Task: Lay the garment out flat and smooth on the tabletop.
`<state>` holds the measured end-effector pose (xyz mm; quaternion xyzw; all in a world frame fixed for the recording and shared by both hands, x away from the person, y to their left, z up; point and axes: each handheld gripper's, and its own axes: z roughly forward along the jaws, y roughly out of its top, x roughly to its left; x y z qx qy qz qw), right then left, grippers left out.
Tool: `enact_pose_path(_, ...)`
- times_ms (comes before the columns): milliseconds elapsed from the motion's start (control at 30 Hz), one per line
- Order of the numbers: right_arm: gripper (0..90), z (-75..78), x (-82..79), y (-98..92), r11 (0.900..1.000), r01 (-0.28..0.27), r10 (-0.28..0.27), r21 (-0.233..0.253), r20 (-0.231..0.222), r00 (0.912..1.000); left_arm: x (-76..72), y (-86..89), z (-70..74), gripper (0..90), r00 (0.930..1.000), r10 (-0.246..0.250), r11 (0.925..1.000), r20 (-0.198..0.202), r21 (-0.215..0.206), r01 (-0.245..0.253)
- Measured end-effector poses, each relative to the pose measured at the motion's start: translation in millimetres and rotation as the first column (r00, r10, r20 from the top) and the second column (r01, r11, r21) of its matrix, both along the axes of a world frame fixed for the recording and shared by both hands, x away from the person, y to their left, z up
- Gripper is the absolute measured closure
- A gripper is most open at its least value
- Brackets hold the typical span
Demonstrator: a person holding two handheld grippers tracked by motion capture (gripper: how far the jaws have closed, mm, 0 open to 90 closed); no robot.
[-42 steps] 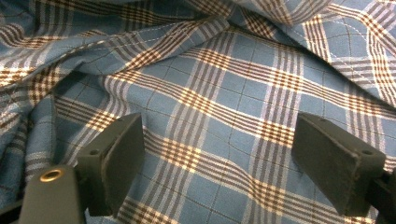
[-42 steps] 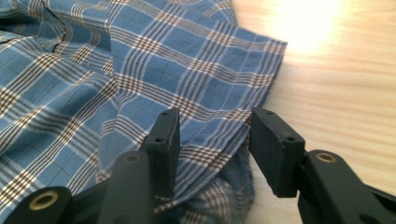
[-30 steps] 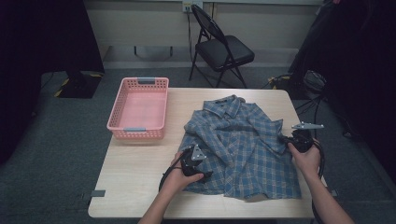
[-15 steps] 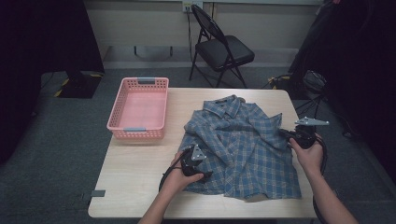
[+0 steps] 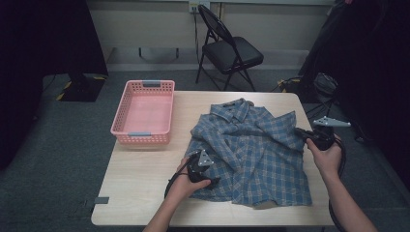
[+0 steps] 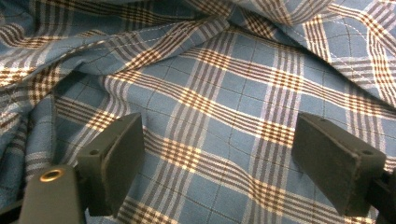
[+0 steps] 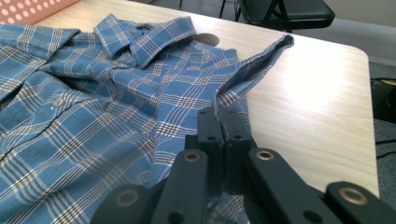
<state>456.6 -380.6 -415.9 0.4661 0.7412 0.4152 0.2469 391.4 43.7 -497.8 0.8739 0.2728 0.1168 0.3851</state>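
While the blue plaid shirt (image 5: pixel 251 154) lies spread and rumpled across the right half of the wooden table (image 5: pixel 145 179), both hand-held grippers are at its edges. In the high view the left gripper (image 5: pixel 209 170) rests on the shirt's near-left part, held by the person's left hand (image 5: pixel 186 183), with its cable curling off toward the table's front edge. From the left gripper view its two black jaws stand wide apart over the cloth, with nothing between them but flat checked fabric (image 6: pixel 219 116) (whether the pads actually press on the cloth cannot be told). The right gripper (image 5: pixel 300 132) sits at the shirt's right edge, held by the right hand (image 5: pixel 326 154), with its grey three-cornered plate showing on top. In the right gripper view its jaws are pressed together on a fold of the shirt's side edge (image 7: pixel 224 100), and the cloth runs away from the jaws in a raised ridge toward the far corner of the table. The collar (image 7: pixel 149 32) lies toward the far side, opened flat. A pink basket (image 5: pixel 143 112) stands at the far-left corner of the table, just beside the shirt but apart from it. Beyond the table a black folding chair (image 5: pixel 231 48) stands on the grey floor.
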Motion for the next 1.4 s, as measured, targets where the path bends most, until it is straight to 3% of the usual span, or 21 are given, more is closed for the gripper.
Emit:
enact_pose_path(800,88.7,11.8,2.9,-18.7,0.998,0.033,-0.035,0.056,0.041,0.9986,0.0,0.0,0.0,16.7,1.0,0.0,1.0,0.0,0.0,0.0)
enact_pose_path(1133,88.7,18.5,5.2,-36.6,0.995,0.064,-0.069,0.075,0.058,0.9959,0.0,0.0,0.0,16.7,1.0,0.0,1.0,0.0,0.0,0.0)
enact_pose_path(1300,88.7,18.7,8.4,-64.3,0.987,0.132,-0.138,0.095,0.065,0.9883,0.0,0.0,0.0,16.7,1.0,0.0,1.0,0.0,0.0,0.0)
enact_pose_path(1333,88.7,19.7,8.8,-72.2,0.983,0.155,-0.162,0.102,0.072,0.9842,0.0,0.0,0.0,16.7,1.0,0.0,1.0,0.0,0.0,0.0)
enact_pose_path(1367,88.7,22.7,9.4,-89.7,0.971,0.215,-0.224,0.103,0.087,0.9707,0.0,0.0,0.0,16.7,1.0,0.0,1.0,0.0,0.0,0.0)
enact_pose_path(1400,88.7,22.7,9.4,-89.7,0.971,0.215,-0.224,0.103,0.087,0.9707,0.1,0.0,0.0,16.7,1.0,0.0,1.0,-0.001,0.0,0.0)
